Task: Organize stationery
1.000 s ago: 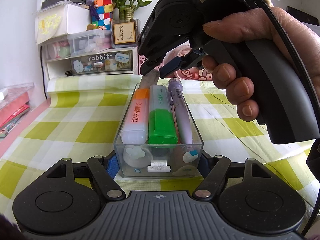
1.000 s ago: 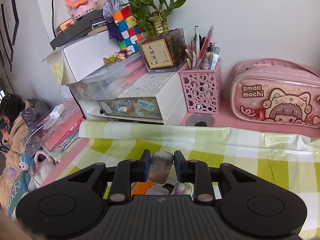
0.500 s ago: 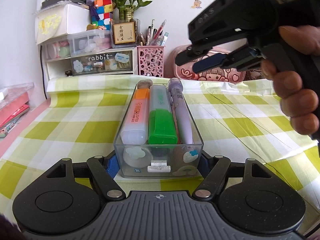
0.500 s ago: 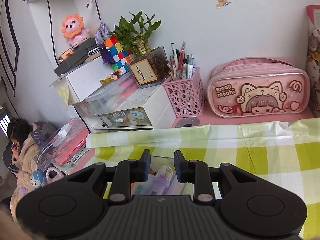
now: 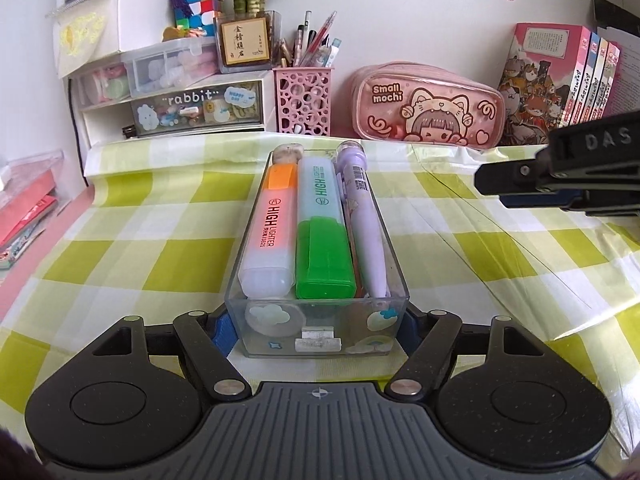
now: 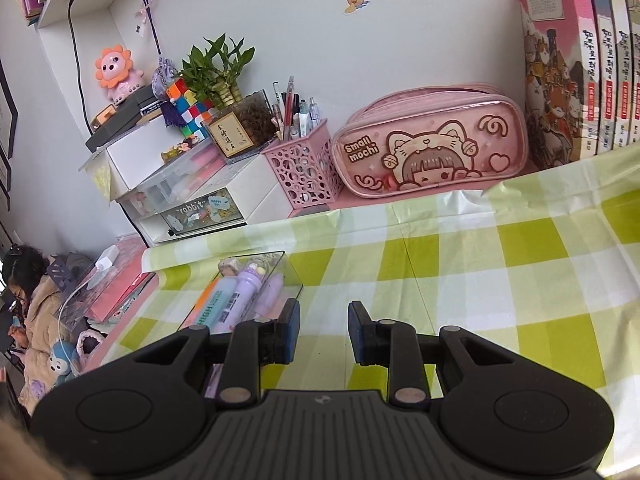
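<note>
The clear plastic tray [image 5: 318,312] lies on the green-and-white checked tabletop [image 5: 120,264] with its long axis running straight away from the left tongs [image 5: 316,322], near end between the blue pads, far end toward the back wall. The left tongs are clamped on the tray's near end, one pad against each side wall. Inside, three pieces lie side by side along the same axis: an orange highlighter [image 5: 269,232] with its orange cap at the far end, a green highlighter [image 5: 322,240] with its green cap at the near end, and a lilac pen [image 5: 366,236] with its rounded top pointing away. A small pale eraser-like piece [image 5: 289,153] sits at the far end beyond the orange cap. The right tongs [image 6: 323,332] hang above the cloth just to the right of the tray, pads apart with nothing between them. Beyond the tray, along the wall, stand a "rabbit" drawer unit [image 5: 196,106], a pink perforated pen cup [image 5: 303,102], a pink "Small mochi" pencil case [image 5: 430,110] and a row of books [image 5: 560,76]; the cloth between these and the tray is bare.
</note>
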The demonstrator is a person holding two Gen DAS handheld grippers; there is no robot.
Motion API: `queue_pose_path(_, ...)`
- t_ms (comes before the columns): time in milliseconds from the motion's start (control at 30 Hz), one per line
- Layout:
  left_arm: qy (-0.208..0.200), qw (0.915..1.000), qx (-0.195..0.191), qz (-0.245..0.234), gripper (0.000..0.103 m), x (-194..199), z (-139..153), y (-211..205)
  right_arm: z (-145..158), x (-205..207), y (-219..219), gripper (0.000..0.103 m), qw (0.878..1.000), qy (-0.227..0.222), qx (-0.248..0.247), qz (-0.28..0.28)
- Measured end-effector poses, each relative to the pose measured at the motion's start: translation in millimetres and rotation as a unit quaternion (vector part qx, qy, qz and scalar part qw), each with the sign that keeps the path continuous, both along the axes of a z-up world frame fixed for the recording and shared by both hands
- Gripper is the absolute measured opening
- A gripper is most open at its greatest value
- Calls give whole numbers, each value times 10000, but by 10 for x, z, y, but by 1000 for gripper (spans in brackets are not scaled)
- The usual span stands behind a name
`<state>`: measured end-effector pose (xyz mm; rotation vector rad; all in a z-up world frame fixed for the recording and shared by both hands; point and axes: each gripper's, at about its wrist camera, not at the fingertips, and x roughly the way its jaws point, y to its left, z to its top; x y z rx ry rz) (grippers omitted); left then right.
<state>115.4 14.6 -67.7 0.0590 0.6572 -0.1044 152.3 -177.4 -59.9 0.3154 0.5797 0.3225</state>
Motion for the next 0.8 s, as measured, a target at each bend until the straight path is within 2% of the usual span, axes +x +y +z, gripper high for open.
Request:
queue_pose_path(133,294,9995,37,-57,73,181,48,-36,-30,-102,-158,14,9997,10,199,-113)
queue_pose_path(300,398,9992,52,-69,73,447,48,-112,-40,-140,-252,14,9993,39,298,-226)
queue_pose_path(533,129,9999,32,109,73,505,-10,-196,-77,-157,-194,15,9996,39,65,-284)
queue_pose_path(800,55,9999,-9,102,73,521,-17,-193,-120,-111,-105,15,9996,134,-56,-257)
